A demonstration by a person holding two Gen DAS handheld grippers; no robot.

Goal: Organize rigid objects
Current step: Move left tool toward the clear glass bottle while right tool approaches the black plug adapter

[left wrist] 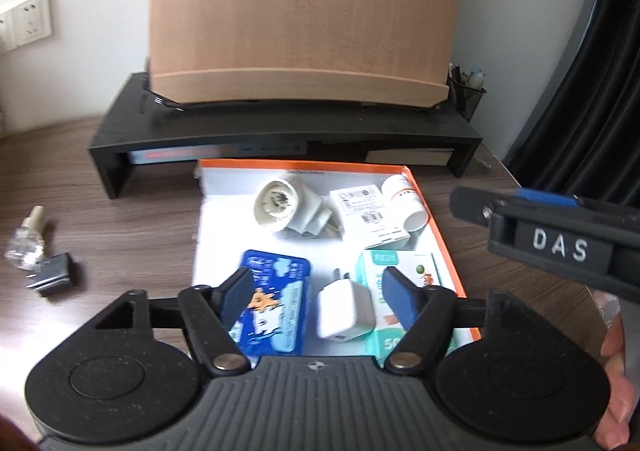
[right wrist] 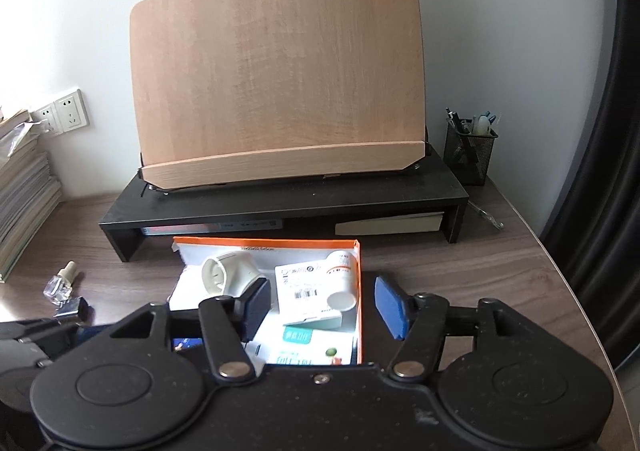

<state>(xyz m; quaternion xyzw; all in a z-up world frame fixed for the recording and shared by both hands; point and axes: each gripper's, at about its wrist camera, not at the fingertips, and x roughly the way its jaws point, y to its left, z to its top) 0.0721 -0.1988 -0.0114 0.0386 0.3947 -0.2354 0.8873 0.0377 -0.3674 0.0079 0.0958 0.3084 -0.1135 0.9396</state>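
Note:
A shallow orange-rimmed box [left wrist: 437, 219] lies on the desk. It holds a white round plug adapter [left wrist: 286, 207], a white barcode carton [left wrist: 366, 213], a white pill bottle [left wrist: 404, 203], a blue tin [left wrist: 276, 311], a white charger [left wrist: 346, 309] and a teal carton [left wrist: 408, 271]. My left gripper [left wrist: 318, 287] hangs open over the box's near end, its pads astride the charger without touching it. My right gripper [right wrist: 324, 303] is open above the box's right side [right wrist: 359, 291], holding nothing. A small glass bottle [left wrist: 26, 243] and a binder clip [left wrist: 54, 275] lie on the desk to the left.
Behind the box stands a black monitor riser [left wrist: 280, 131] carrying a tilted wooden book stand [left wrist: 304, 11]. A mesh pen holder [right wrist: 470, 155] sits at the back right and a stack of books [right wrist: 24, 191] at the far left. A hand [left wrist: 616, 371] shows at the right edge.

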